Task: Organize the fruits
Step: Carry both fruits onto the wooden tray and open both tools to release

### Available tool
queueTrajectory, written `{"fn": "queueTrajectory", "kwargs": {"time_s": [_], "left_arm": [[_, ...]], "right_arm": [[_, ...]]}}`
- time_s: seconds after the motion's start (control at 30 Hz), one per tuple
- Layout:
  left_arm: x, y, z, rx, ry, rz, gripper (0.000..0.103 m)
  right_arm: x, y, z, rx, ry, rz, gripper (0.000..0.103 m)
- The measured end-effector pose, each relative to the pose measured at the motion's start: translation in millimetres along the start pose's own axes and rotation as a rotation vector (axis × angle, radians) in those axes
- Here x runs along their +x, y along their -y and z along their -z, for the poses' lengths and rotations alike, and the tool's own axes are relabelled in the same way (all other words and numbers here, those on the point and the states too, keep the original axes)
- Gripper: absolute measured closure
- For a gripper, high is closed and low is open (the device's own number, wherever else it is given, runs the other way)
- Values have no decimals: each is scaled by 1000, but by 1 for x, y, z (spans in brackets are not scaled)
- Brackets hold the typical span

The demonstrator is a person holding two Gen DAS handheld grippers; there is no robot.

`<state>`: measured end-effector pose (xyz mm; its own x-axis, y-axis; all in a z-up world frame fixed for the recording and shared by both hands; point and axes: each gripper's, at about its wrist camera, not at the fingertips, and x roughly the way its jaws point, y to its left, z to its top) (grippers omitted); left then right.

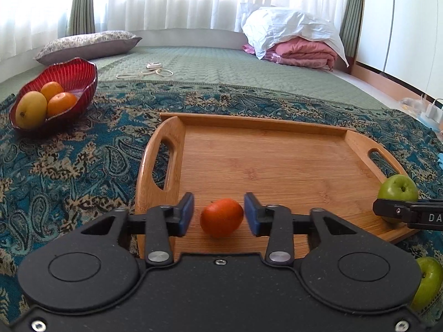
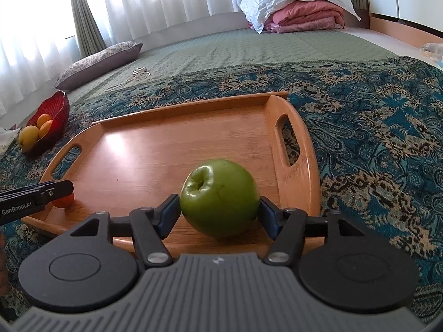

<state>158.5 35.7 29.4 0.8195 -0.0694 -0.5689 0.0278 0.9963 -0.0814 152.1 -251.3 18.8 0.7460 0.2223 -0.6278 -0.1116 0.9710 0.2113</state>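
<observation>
Release step on wooden tray point(image 2: 171, 144). L gripper point(image 1: 218, 213) apart, orange fruit point(image 1: 221, 217) loose at near-left edge. R gripper point(image 2: 218, 213) apart around green apple point(image 2: 220, 196), near-right. Next, prob.: back both off w/o nudging fruit.

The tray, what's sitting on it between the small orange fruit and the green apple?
Nothing: bare wood of the tray separates the orange fruit from the green apple, as the right wrist view shows.
</observation>
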Motion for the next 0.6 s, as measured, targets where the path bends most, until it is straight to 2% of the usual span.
{"fn": "queueTrajectory", "kwargs": {"time_s": [0.07, 0.17, 0.23, 0.3, 0.4, 0.6], "left_arm": [[-4, 1, 1, 22, 15, -9, 57], [-12, 2, 2, 43, 25, -11, 42], [-18, 2, 3, 48, 33, -9, 38], [-25, 2, 5, 57, 39, -8, 28], [-37, 4, 10, 76, 58, -1, 20], [-59, 8, 25, 105, 79, -2, 15]], "right_arm": [[-3, 0, 3, 0, 5, 1, 23], [-10, 1, 7, -3, 16, -2, 21], [-16, 1, 10, 1, 28, -10, 18], [-23, -1, 14, -7, 47, -8, 14], [-35, -5, 19, -26, 71, -16, 12], [-54, -14, 34, -56, 110, -24, 12]]}}
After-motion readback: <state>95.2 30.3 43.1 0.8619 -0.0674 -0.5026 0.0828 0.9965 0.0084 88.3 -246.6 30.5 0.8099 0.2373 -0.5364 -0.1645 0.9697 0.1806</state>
